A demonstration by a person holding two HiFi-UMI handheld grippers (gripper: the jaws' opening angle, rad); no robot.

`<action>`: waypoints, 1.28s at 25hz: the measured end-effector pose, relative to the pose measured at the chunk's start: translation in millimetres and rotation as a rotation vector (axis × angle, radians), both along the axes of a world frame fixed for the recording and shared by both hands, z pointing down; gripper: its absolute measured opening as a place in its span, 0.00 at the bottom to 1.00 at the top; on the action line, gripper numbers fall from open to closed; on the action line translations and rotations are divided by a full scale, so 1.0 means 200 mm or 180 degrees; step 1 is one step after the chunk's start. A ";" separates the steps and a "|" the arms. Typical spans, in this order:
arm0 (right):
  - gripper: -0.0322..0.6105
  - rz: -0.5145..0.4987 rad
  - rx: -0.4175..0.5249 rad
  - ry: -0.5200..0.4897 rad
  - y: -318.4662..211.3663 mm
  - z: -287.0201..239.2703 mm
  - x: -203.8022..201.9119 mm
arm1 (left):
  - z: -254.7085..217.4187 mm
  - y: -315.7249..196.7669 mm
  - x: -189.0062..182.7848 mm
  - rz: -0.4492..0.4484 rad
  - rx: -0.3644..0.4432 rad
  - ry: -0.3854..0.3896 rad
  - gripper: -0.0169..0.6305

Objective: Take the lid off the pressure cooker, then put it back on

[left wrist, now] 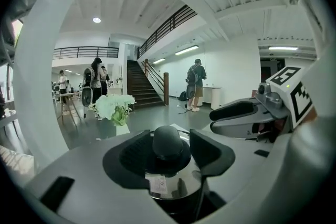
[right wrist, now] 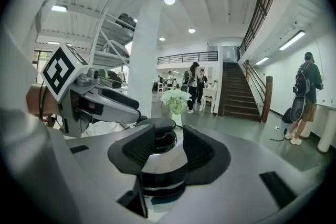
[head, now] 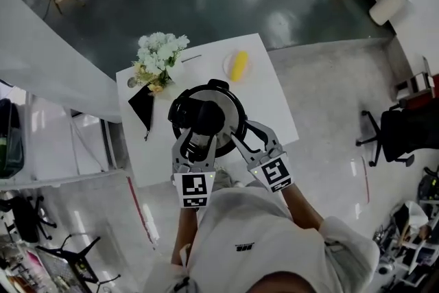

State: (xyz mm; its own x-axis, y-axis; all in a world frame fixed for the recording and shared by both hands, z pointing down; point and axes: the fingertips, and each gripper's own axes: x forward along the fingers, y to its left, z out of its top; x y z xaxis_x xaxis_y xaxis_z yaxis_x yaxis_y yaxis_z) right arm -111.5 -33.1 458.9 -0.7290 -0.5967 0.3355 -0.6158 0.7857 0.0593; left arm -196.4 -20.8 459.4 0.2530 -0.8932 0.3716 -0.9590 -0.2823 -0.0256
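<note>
The steel pressure cooker [head: 235, 101] stands on a white table [head: 274, 110] with its lid [left wrist: 176, 186] on top. A round black knob [head: 208, 119] [left wrist: 168, 141] sits at the lid's centre. My left gripper [head: 200, 135] [left wrist: 171, 148] reaches in from the near side, and its pads stand close on either side of the knob. My right gripper [head: 242, 132] [right wrist: 167, 150] is at the cooker's near right edge. The lid's [right wrist: 163, 162] shiny side fills the gap between the right gripper's pads, with the knob [right wrist: 160, 124] beyond. Whether those pads press on it is hidden.
A vase of white flowers [head: 159, 51] and a black folded cloth [head: 143, 105] lie at the table's left. A plate with a yellow item [head: 238, 66] sits behind the cooker. An office chair [head: 394, 134] stands on the floor to the right. People stand far off.
</note>
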 end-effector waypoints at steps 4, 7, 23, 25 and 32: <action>0.30 0.0098 -0.0064 0.0053 -0.05 0.02 -0.02 | 0.03 -0.07 0.00 0.0131 -0.0105 0.0038 0.43; 0.30 0.0140 -0.0145 0.0093 -0.08 0.03 -0.03 | 0.06 -0.12 0.01 0.0199 -0.0196 0.0065 0.45; 0.31 -0.0360 -0.0283 0.0135 -0.26 0.13 -0.06 | 0.27 -0.28 0.06 0.0076 -0.0862 -0.0069 0.53; 0.31 -0.0447 -0.0318 0.0157 -0.28 0.14 -0.07 | 0.28 -0.29 0.06 0.0045 -0.0923 -0.0064 0.53; 0.31 -0.0650 -0.0352 0.0129 -0.32 0.16 -0.11 | 0.36 -0.33 0.06 -0.0019 -0.1114 -0.0130 0.54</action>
